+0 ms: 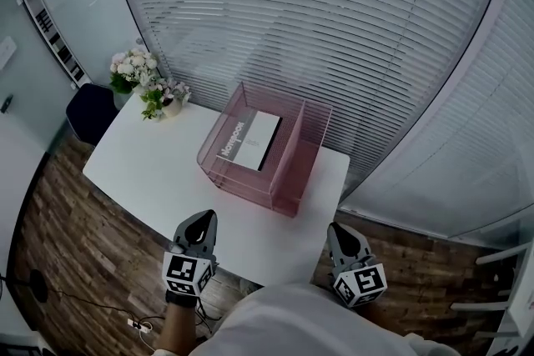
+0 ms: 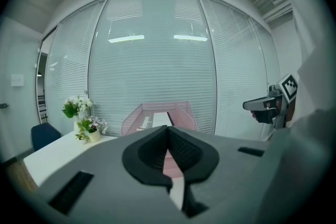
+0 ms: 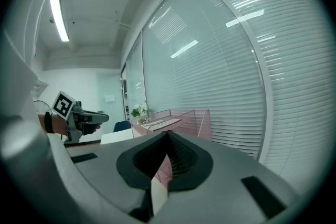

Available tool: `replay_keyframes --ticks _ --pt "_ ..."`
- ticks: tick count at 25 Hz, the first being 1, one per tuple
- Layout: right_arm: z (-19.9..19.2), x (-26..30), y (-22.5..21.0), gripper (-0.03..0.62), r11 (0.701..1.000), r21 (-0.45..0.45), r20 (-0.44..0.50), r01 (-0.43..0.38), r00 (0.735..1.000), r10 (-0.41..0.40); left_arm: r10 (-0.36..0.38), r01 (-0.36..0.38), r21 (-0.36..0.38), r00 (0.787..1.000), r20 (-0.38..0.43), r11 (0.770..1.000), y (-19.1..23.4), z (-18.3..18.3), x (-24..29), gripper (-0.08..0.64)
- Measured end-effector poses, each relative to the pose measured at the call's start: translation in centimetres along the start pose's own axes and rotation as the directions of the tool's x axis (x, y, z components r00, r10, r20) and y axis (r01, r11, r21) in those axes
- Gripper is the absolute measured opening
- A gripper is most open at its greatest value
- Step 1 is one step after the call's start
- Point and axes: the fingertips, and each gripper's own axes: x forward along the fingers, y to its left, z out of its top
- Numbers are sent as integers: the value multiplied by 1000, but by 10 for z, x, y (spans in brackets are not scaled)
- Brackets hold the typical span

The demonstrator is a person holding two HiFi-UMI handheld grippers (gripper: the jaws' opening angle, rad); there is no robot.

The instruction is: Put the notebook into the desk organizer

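A white notebook [image 1: 250, 139] with dark print lies flat inside the pink see-through desk organizer [image 1: 288, 183], which stands on the white table [image 1: 150, 171]. My left gripper [image 1: 203, 218] hangs over the table's near edge, shut and empty, well short of the organizer. My right gripper [image 1: 337, 231] is at the near right corner, also shut with nothing in it. In the left gripper view the jaws [image 2: 168, 131] meet in front of the organizer [image 2: 181, 108] and notebook [image 2: 153, 120]. In the right gripper view the jaws [image 3: 168, 137] are together, with the organizer [image 3: 202, 119] beyond.
Two flower pots [image 1: 138, 72] stand at the table's far left corner, with a dark blue chair [image 1: 90, 111] beside it. Window blinds [image 1: 334, 29] run behind the table. The floor is wood, with cables at the lower left.
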Motion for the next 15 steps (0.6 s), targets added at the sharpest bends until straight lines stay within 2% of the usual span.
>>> replay_keyframes --ticks 15 --pt "1 7 4 12 1000 4 6 -1 1000 1 -21 21 -3 1000 -3 1000 3 0 4 9"
